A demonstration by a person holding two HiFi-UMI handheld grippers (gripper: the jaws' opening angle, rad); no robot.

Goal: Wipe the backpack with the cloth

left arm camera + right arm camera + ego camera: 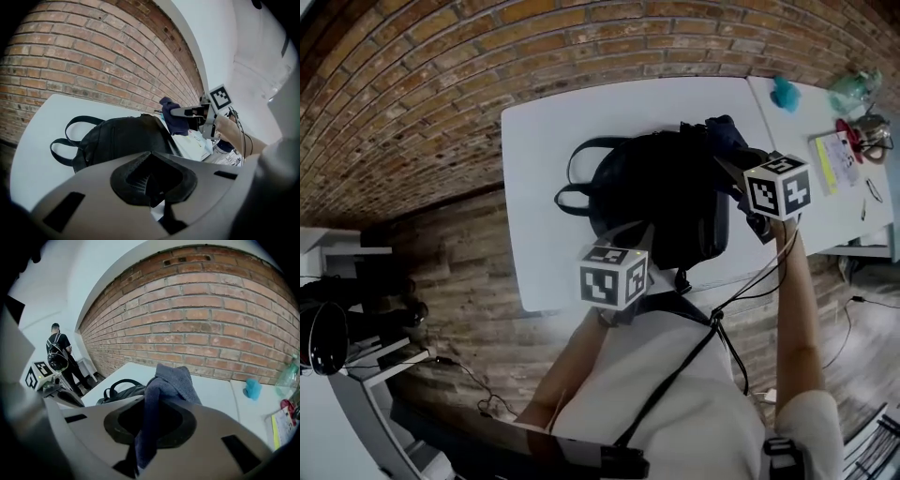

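A black backpack [661, 192] lies flat on the white table [544, 169], its straps toward the left. My right gripper [729, 161] hovers over the pack's right side, shut on a dark blue cloth [171, 380] that bunches up past its jaws. From the left gripper view, the cloth [174, 119] hangs above the far end of the backpack [117, 138]. My left gripper [639, 240] sits at the pack's near edge. Its jaws [149, 183] look closed together with nothing seen between them.
On a second white table to the right lie a teal object [784, 93], a clear bottle [853, 89], papers [836, 159] and a red-trimmed item [862, 136]. A brick wall [211, 324] runs behind the tables. A person [58, 355] stands at the far left.
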